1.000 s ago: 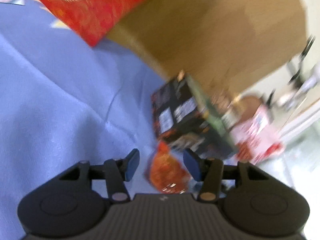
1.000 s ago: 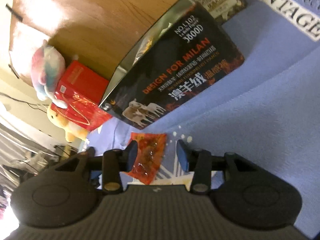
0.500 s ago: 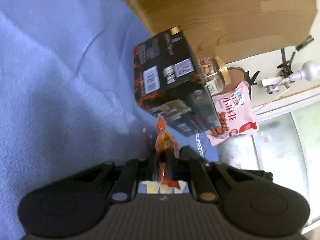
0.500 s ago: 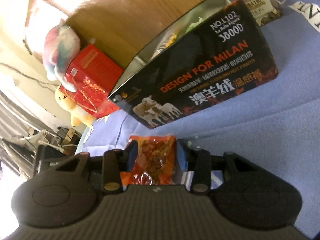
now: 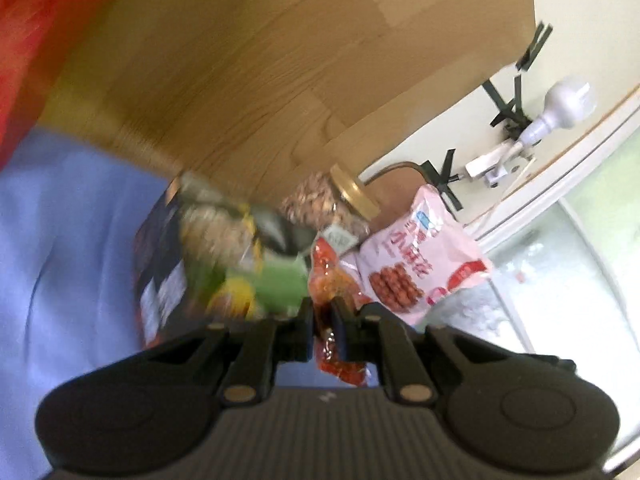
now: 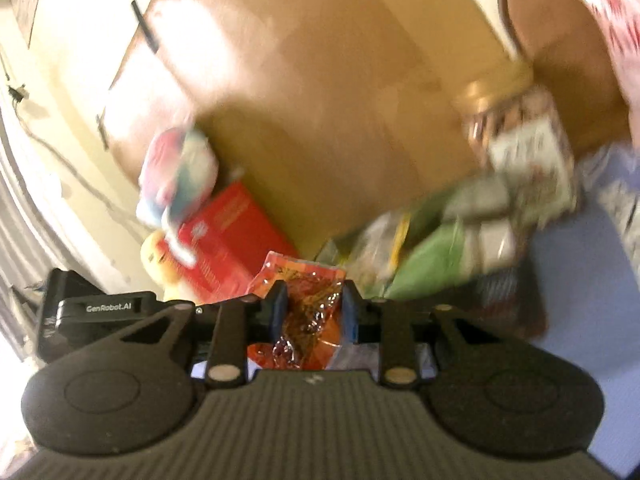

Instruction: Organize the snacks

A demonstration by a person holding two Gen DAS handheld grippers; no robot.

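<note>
A: Left fingers (image 5: 322, 316)?
B: Pinched tight on my red snack packet (image 5: 335, 280), beside the black box (image 5: 160, 264).
A: Right fingers (image 6: 314, 312)?
B: Closing, pads pressing another orange-red packet (image 6: 308, 296), above blue bedsheet (image 6: 580, 280).

A blue-sheeted bed (image 5: 60, 240) is being backed by a wooden headboard (image 5: 280, 80), with a dark box (image 5: 160, 272) of snacks, a gold-lidded nut jar (image 5: 332, 204), a pink snack bag (image 5: 416, 264) and a red box (image 6: 228, 240) being carried on it.
</note>
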